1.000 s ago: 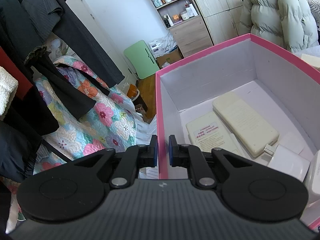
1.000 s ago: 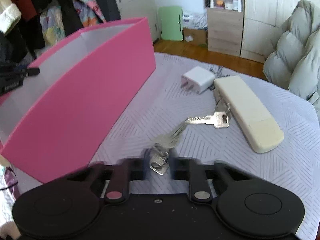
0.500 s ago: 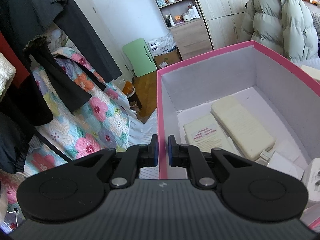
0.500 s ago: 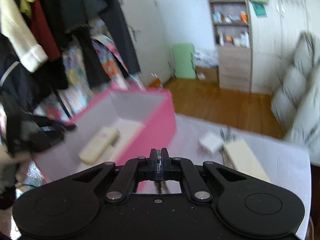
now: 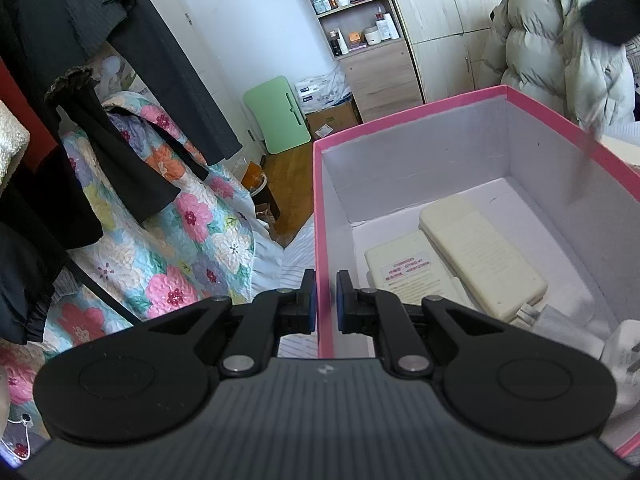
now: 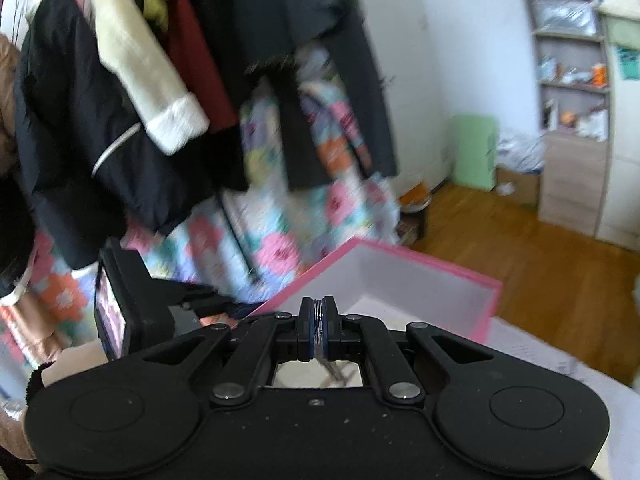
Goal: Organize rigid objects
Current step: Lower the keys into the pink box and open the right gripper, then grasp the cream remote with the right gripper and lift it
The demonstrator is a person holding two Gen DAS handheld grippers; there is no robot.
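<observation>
**Keys pinched by a thin ring above the box: watch the release**

Your right claw point(image 6: 319, 330) is clamped on a thin metal key ring point(image 6: 319, 320), with the keys dangling below the fingers and only a blurred sliver visible through the claw's frame. It looks to hang over the pink box point(image 6: 436, 270), near its edge. Your left claw point(image 5: 325, 296) is closed on the box's near wall, one finger outside and one inside, steadying it.

The grip is the weak point. A ring that narrow can slip or pivot between the pads, so the keys may swing and clip the pink rim, or fall outside onto the surface. The right view is smeared with motion, so you are moving quickly; let the swing die before you open. If you release from high up, the keys may strike the cream remote point(image 5: 480, 256) or the flat cream device point(image 5: 404, 272) beside it, or the white chargers point(image 5: 576, 324) in the near corner. If your left claw lets go early, the light box could shift.

The surface carries a pale quilted cover point(image 6: 532, 352). Around it are dark coats point(image 6: 120, 128) on a rail, a floral quilt point(image 5: 176, 232), wooden flooring point(image 6: 540, 264), a green folding table point(image 5: 278, 114), shelves point(image 5: 352, 12) and a puffy jacket point(image 5: 556, 48).
</observation>
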